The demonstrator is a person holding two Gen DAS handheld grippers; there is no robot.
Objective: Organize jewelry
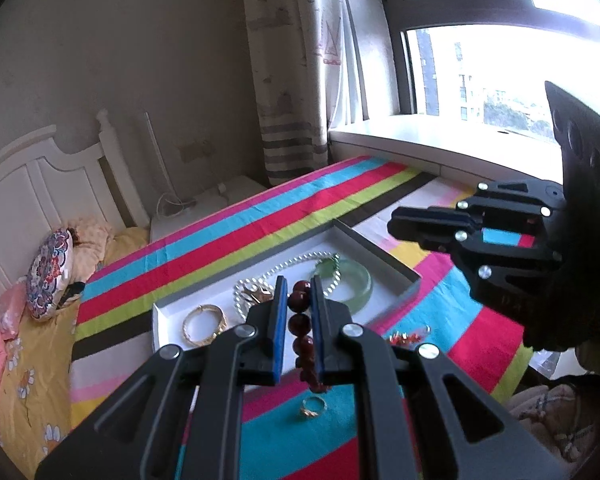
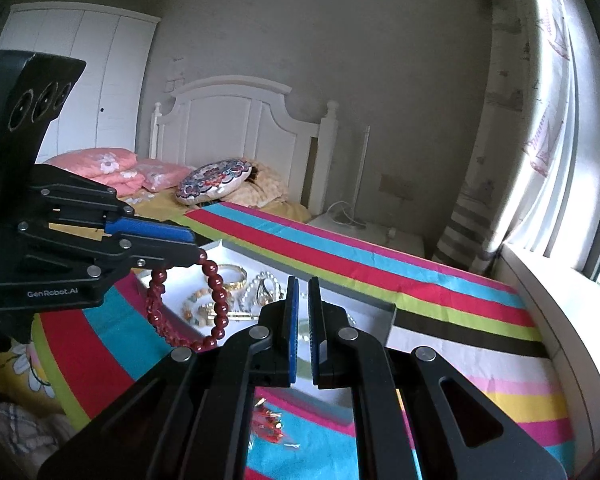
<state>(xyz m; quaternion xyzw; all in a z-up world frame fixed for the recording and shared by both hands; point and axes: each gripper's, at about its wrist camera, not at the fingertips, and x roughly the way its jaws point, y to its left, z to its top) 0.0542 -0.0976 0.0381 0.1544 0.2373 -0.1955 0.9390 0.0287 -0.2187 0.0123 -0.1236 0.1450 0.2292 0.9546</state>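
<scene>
Setting: bedroom, with a striped cloth (image 2: 380, 276) spread over the surface by the window and a white headboard behind.
Tray: your shallow white tray (image 1: 384, 254) sits on the cloth and already holds a gold bangle (image 1: 204, 324), a pearl strand (image 1: 292, 266) and a green jade bangle (image 1: 350, 284).
Bracelet: your dark red bead bracelet (image 2: 216, 300) hangs in the air over the near edge of the tray, clear of the cloth.
Left gripper: your left gripper (image 1: 299, 312) is clenched on a few beads, the rest of the loop dangling free below.
Right gripper: your right gripper (image 2: 303, 320) is closed with nothing between its pads, hovering near the tray.
Handling: expect hard, smooth, round beads on a limp string; they look fairly weighty, will swing, and may roll out of a loose pinch.
Hold: pinch across one or two beads, as you do now.
Loose pieces: a gold ring (image 1: 312, 406) and red trinkets (image 2: 266, 424) lie on the cloth outside the tray.
</scene>
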